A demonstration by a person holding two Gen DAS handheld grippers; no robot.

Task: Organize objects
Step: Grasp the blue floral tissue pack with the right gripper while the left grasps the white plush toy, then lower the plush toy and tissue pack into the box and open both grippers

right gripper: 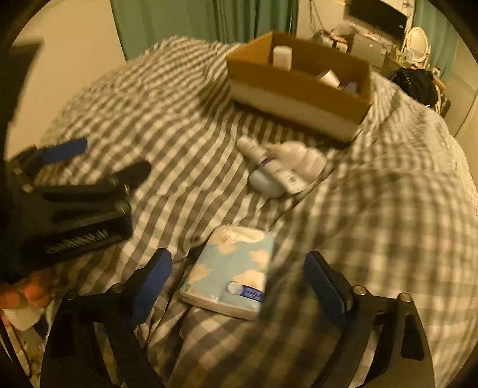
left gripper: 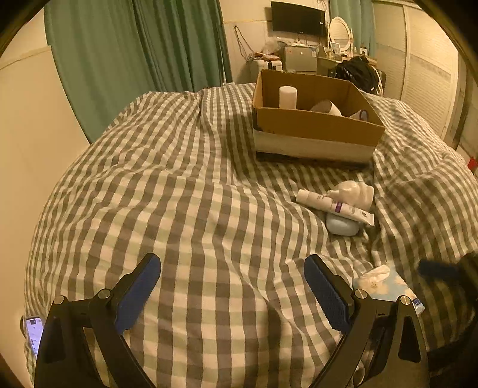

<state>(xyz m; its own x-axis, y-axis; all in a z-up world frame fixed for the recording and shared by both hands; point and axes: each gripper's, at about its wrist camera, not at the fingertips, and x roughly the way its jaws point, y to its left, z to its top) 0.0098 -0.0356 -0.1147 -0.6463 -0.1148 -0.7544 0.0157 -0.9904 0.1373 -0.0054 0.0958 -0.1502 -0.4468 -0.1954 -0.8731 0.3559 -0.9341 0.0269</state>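
Observation:
A cardboard box [left gripper: 316, 125] stands on the checked bed and holds a white cylinder [left gripper: 287, 97] and other bottles. In front of it lie a white tube [left gripper: 334, 206], a white shell-shaped object [left gripper: 355, 191] and a pale blue case [left gripper: 342, 226]. A blue tissue pack [right gripper: 230, 274] lies close between my right gripper's open fingers; it also shows in the left wrist view [left gripper: 385, 285]. My left gripper [left gripper: 233, 274] is open and empty over bare bedding. My right gripper [right gripper: 239, 274] is open just above the tissue pack. The box [right gripper: 298, 89] and the tube [right gripper: 269, 162] show beyond it.
A phone [left gripper: 33, 334] lies at the bed's left edge. Green curtains [left gripper: 134, 53] hang behind the bed. A cluttered desk with a monitor [left gripper: 297, 18] and mirror stands at the far wall. The left gripper [right gripper: 98, 161] shows at the left of the right wrist view.

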